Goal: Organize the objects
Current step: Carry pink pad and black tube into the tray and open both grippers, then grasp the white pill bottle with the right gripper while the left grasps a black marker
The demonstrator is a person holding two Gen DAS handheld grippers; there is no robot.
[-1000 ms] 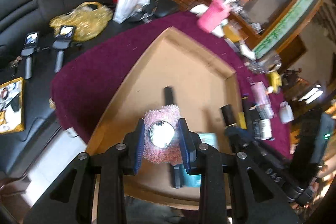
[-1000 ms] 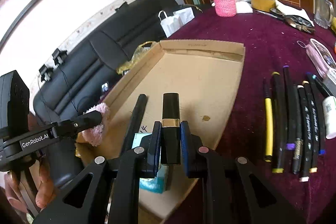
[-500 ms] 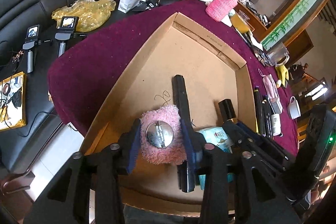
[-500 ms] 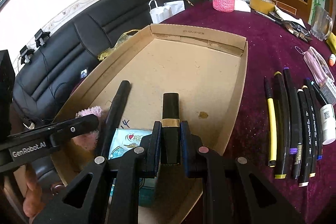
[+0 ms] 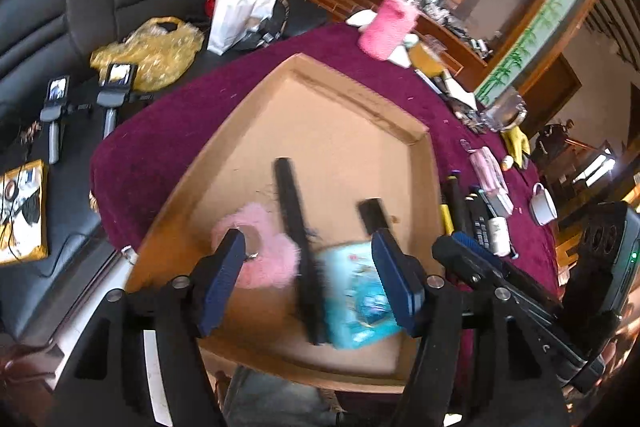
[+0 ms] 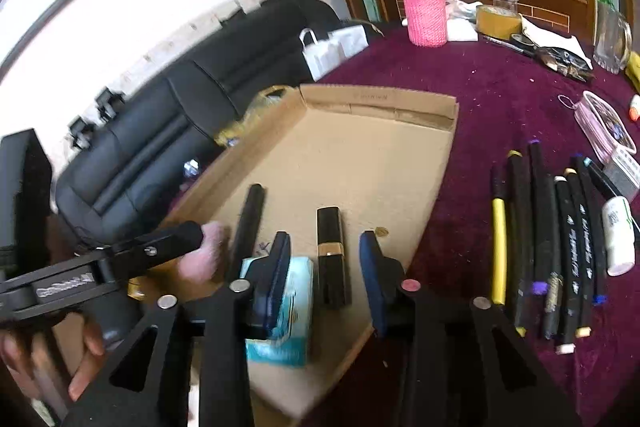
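The left gripper [image 5: 308, 283] stands with its blue-padded jaws spread wide and nothing between them, above the near end of a shallow brown cardboard tray [image 5: 360, 107]. The right gripper [image 6: 325, 267] is likewise parted, its pads clear on either side of a black lipstick tube with a gold band [image 6: 332, 255], which lies flat on the tray floor. Just left of the tube sits a light blue tissue packet [image 6: 286, 311], and beside that a long black pen-like stick [image 5: 296, 231] lies lengthwise. A fluffy pink round compact [image 5: 260, 255] rests on the tray floor at the stick's left, partly behind the left gripper's left finger [image 5: 222, 279]. To the right of the tray, on the dark red tablecloth [image 6: 480, 87], a row of black markers with coloured caps [image 6: 552, 239] lies side by side, with a small white bottle [image 6: 618, 235] at its right. Farther back stands a jar in a pink knitted sleeve [image 6: 425, 9], and a black leather sofa [image 5: 120, 7] lies beyond the table's left edge.
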